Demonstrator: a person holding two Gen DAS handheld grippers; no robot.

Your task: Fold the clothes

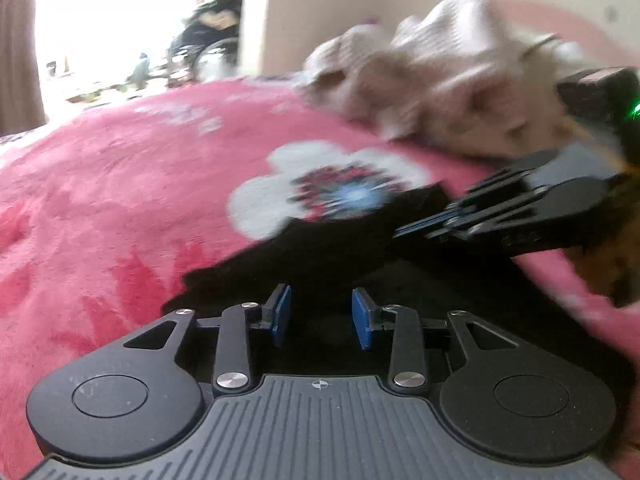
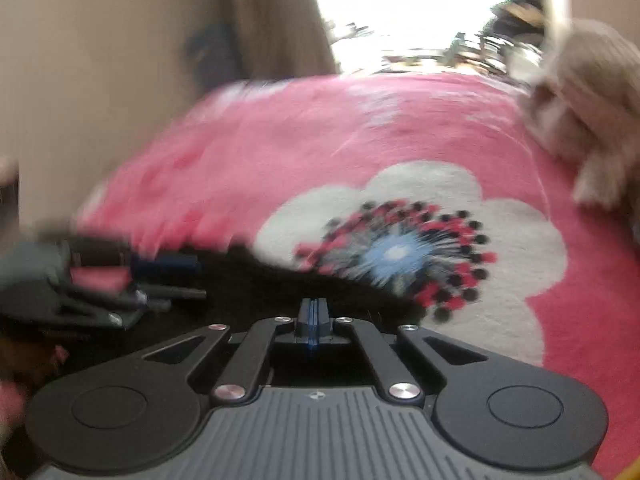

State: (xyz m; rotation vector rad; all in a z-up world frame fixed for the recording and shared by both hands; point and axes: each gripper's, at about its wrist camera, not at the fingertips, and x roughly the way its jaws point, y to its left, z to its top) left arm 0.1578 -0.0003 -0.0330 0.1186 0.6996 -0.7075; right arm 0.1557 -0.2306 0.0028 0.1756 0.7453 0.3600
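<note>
Garment: black cloth [image 1: 320,256] lies on the pink blanket [image 1: 120,200], at the edge nearest you, just below the white flower [image 1: 320,192]; its outline is blurred, so you cannot tell sleeve from hem.
Left gripper: left gripper [image 1: 321,317] hovers over the black cloth with its blue pads [image 1: 282,312] spread and nothing visibly pinched between them.
Right gripper: right gripper [image 2: 314,320] has its pads pressed together at the cloth's far edge; whether a thin fold is caught between them you cannot tell.
Pile: beige clothes [image 1: 432,80] sit heaped toward the blanket's far right corner, well apart from the black cloth.
Risk, empty pinch: if the right fingers close on air or only on fuzz, the edge stays down when you lift, and the fold goes lopsided.
Risk, blanket grab: the blanket is plush and sits directly under the cloth; push the open left pads too deep and you likely pinch both layers, dragging the blanket up with the garment.
Risk, collision: in the left view the right gripper sits close by, over the same cloth; converging on one spot could knock the fingers together.
Risk, bunching: dark fabric on a soft bed hides its layers; grab a doubled part and you probably crease it.
Risk, blur: both views smear, so slow down before you close.
</note>
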